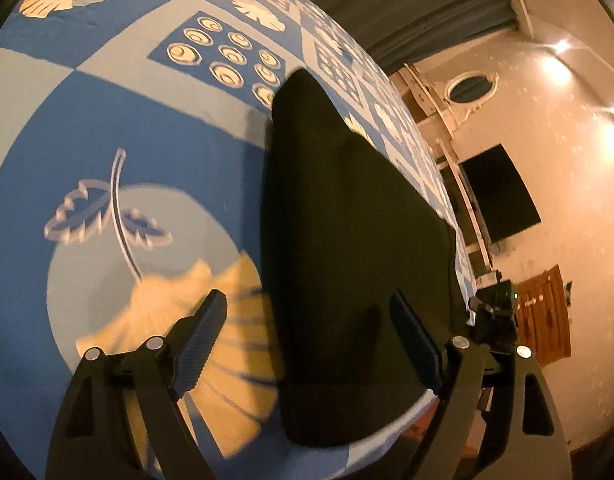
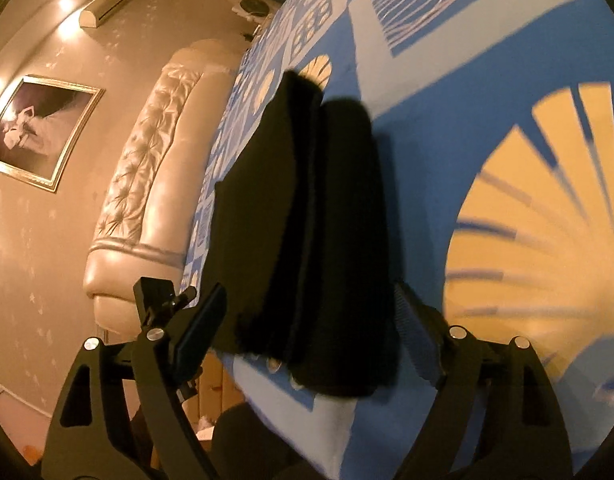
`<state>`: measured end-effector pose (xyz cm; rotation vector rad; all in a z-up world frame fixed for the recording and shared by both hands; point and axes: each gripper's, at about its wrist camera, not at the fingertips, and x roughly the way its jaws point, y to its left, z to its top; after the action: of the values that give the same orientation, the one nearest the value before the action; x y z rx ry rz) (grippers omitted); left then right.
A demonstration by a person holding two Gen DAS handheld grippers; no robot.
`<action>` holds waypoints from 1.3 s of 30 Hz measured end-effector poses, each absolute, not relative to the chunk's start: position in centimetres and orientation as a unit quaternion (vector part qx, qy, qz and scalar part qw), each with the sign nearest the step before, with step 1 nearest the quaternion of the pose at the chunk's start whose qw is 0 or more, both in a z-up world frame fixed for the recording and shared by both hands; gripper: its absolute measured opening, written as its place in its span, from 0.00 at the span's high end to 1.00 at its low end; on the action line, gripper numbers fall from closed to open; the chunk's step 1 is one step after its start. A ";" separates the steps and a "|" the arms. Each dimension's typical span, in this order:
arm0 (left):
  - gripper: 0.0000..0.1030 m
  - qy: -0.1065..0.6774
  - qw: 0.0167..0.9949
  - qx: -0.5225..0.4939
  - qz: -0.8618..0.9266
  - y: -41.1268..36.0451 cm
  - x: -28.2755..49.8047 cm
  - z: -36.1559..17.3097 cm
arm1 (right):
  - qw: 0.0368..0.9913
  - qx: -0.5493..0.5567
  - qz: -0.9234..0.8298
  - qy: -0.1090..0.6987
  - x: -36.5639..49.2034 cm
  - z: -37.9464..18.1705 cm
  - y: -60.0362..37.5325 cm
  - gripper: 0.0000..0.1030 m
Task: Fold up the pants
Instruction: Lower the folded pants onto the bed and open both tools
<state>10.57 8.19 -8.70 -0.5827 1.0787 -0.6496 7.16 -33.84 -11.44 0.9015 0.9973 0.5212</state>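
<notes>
Black pants (image 1: 347,248) lie folded lengthwise on a blue patterned bed sheet (image 1: 107,128), running away from me. My left gripper (image 1: 313,344) is open, its fingers spread to either side of the pants' near end, holding nothing. In the right wrist view the same pants (image 2: 307,220) lie as a long dark stack near the bed's edge. My right gripper (image 2: 313,336) is open, fingers on either side of the near end, empty. The other gripper shows at the right in the left wrist view (image 1: 495,312) and at the left in the right wrist view (image 2: 159,292).
The bed edge (image 2: 275,392) drops off close to the pants' near end. A tufted cream headboard (image 2: 147,184) and framed picture (image 2: 39,132) stand to the left. A dark wall screen (image 1: 499,196), a wooden cabinet (image 1: 547,316) and a white dresser (image 1: 447,128) lie beyond the bed.
</notes>
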 end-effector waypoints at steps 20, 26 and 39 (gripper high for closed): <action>0.20 0.502 0.794 -0.219 -0.263 5.6 8.8 -8.5 | 0.735 0.493 0.212 0.414 1.9 -12.4 -35.6 0.31; 0.17 0.499 0.813 -0.198 -0.226 5.2 8.1 -8.1 | 0.761 0.463 0.189 0.414 -0.3 -10.8 -35.2 0.13; 0.17 0.491 0.843 -0.152 -0.160 4.5 6.8 -7.3 | 0.801 0.352 0.140 0.463 -1.1 -10.2 -31.9 0.12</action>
<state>6.84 4.45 -7.29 -0.3202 1.0374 -0.3371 -1.13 -31.89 -10.17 0.7550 0.9930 0.3002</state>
